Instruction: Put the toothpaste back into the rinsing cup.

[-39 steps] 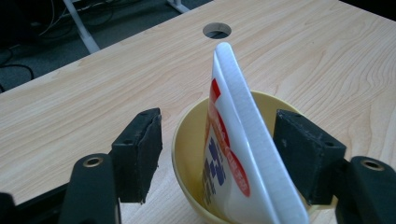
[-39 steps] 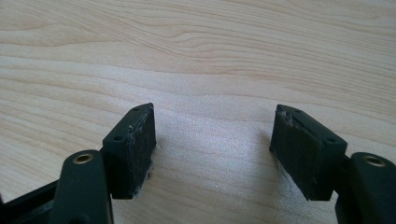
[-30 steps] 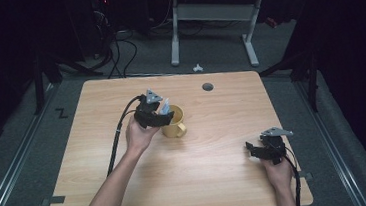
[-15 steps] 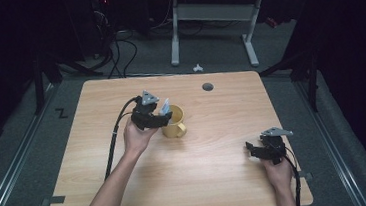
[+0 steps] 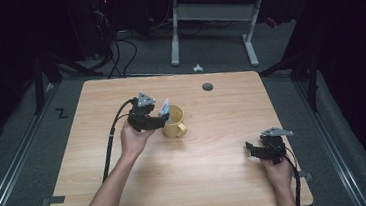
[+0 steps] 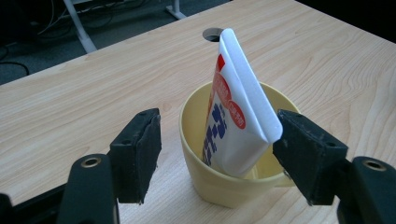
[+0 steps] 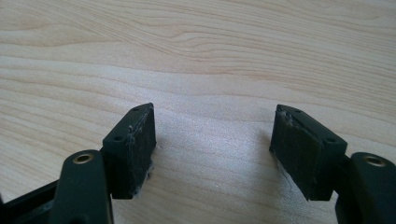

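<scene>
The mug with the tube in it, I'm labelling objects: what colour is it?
Yellow. The mug shows best in the left gripper view.

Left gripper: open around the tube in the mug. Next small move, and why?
Probably back the left gripper straight off. Its fingers stand wide apart, neither clearly pressing the tube, which leans on its own inside the yellow mug. That looks like a finished placement. The right gripper is open over bare table.

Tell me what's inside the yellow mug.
A white tube with red and blue print stands tilted inside the yellow mug, its flat crimped end up. Its lower end and the mug's bottom are hidden.
</scene>
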`<state>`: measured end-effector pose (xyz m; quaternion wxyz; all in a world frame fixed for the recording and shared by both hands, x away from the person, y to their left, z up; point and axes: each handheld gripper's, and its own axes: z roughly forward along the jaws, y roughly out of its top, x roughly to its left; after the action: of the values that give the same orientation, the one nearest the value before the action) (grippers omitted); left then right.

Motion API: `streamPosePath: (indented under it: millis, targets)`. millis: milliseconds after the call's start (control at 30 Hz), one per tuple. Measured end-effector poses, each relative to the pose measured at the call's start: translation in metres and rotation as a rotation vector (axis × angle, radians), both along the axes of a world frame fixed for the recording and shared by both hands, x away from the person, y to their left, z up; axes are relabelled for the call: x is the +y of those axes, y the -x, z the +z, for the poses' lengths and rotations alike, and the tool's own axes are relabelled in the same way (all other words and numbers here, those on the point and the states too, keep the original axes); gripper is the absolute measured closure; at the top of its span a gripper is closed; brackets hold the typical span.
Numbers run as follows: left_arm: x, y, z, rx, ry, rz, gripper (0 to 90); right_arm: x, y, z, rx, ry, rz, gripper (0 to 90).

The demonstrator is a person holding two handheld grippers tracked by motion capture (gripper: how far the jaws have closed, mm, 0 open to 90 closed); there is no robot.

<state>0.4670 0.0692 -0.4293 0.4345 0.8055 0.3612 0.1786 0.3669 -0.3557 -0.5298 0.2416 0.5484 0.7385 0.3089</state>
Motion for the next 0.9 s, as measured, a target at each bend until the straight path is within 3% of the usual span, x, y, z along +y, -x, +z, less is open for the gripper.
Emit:
streamPosePath:
  millis: [900]
  targets:
    - [0.011, 0.009, 0.010, -0.017, 0.020, 0.009, 33.3, 0.000, 0.000, 0.000, 0.000, 0.000, 0.000, 31.2]
